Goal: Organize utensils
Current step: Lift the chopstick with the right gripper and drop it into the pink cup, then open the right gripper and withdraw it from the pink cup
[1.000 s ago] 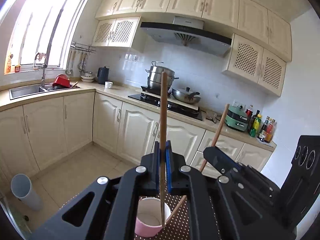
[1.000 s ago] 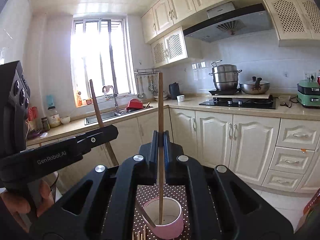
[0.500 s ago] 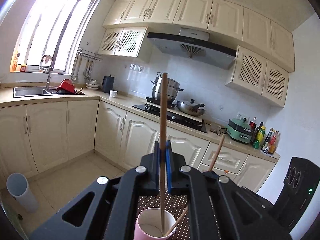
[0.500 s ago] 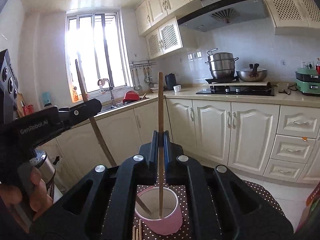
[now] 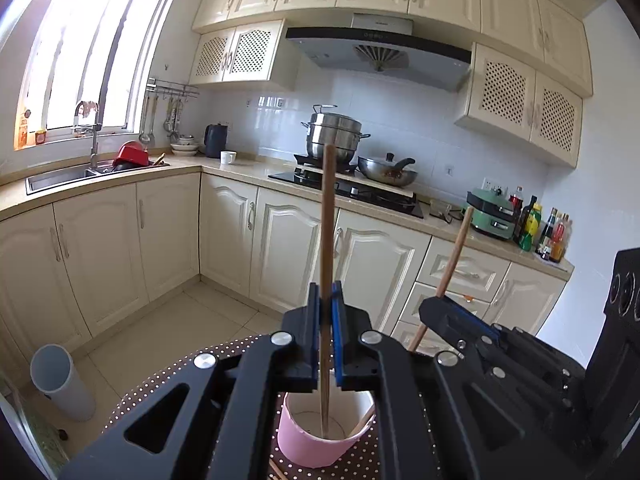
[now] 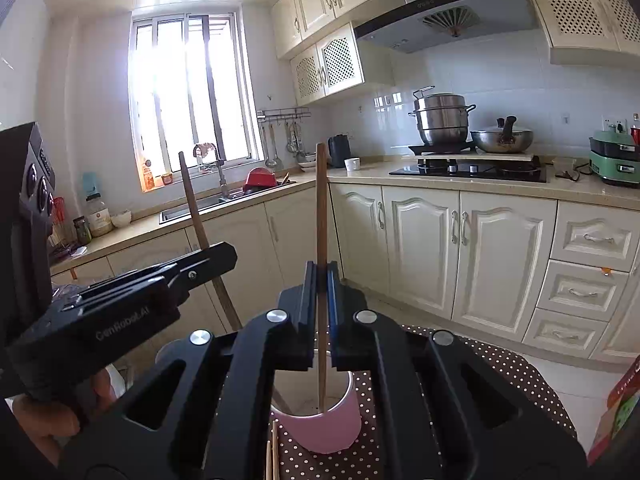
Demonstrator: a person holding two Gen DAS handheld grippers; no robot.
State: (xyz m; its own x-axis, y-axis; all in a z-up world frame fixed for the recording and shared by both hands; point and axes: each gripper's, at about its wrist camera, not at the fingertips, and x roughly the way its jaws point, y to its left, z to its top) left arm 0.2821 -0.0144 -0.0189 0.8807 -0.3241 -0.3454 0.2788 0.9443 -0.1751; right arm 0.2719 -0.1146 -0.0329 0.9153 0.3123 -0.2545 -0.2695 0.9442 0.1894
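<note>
Compared with one second ago, both grippers have come lower over the pink cup [image 5: 316,436], whose rim now sits closer beneath the jaws in both wrist views. The left gripper [image 5: 327,308] has its jaws pinched on a slender round wooden chopstick [image 5: 326,264], held near upright with its lower tip inside the cup. The right gripper [image 6: 319,288] clamps a second wooden chopstick [image 6: 320,216] in the same manner (jaws narrow, only the stick between them), and its tip also reaches down into the cup. From the left wrist view, the right gripper's stick enters the cup at a slant from the right. The cup is a smooth cylinder, pink outside and white inside, standing on a brown tablecloth [image 6: 508,364] with white polka dots. More loose wooden sticks [image 6: 272,452] lie flat on the cloth just beside the cup's base. The cup holds nothing visible except the two stick tips.
</note>
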